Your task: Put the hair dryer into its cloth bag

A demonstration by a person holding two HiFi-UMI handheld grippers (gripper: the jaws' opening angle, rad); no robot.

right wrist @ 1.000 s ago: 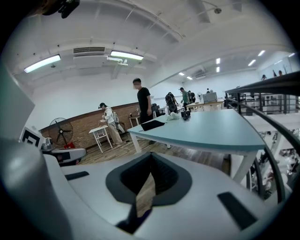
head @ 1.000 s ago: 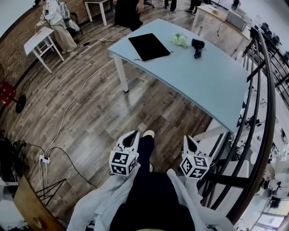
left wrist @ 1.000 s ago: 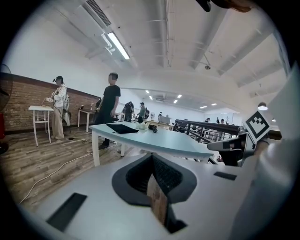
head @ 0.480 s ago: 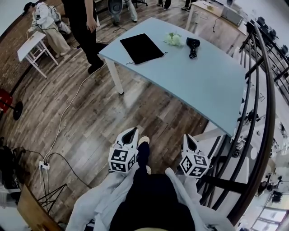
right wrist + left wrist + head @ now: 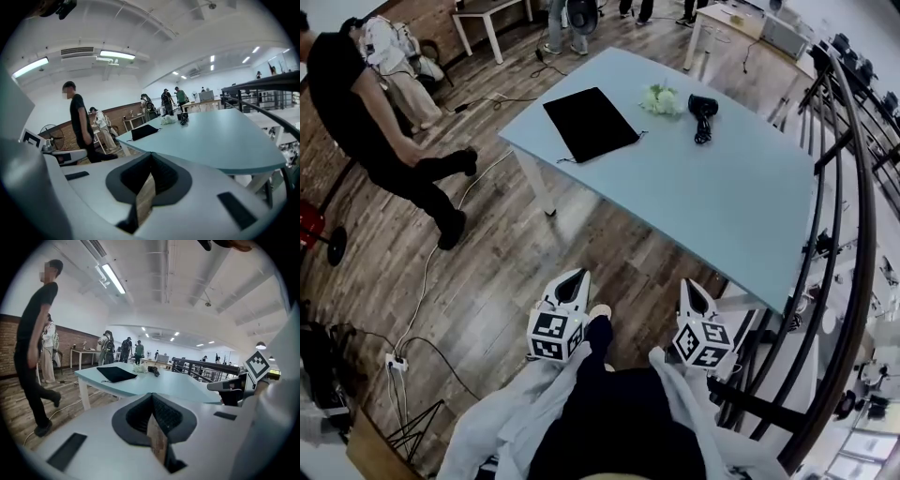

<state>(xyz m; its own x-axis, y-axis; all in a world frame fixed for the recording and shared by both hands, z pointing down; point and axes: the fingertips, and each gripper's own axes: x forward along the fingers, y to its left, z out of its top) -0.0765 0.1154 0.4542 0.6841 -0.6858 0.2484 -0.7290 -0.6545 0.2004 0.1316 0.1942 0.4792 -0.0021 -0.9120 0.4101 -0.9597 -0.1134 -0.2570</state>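
A black hair dryer (image 5: 701, 110) lies on the far part of a pale blue table (image 5: 722, 187), beside a white-green bunch (image 5: 661, 98). The flat black cloth bag (image 5: 590, 122) lies to its left on the same table. The dryer (image 5: 153, 371) and the bag (image 5: 115, 374) show small in the left gripper view, and the bag (image 5: 143, 131) and the dryer (image 5: 183, 116) appear again in the right gripper view. My left gripper (image 5: 574, 284) and right gripper (image 5: 692, 292) are held low in front of me, well short of the table. Both are shut and empty.
A person in black (image 5: 375, 131) walks on the wood floor at the left. Cables and a power strip (image 5: 394, 359) lie on the floor. A dark metal railing (image 5: 844, 234) runs along the right. More people and tables stand at the back of the room.
The table has come closer and turned a little in the head view. A person in black has walked from beside the table to the far left. Both grippers stay shut.
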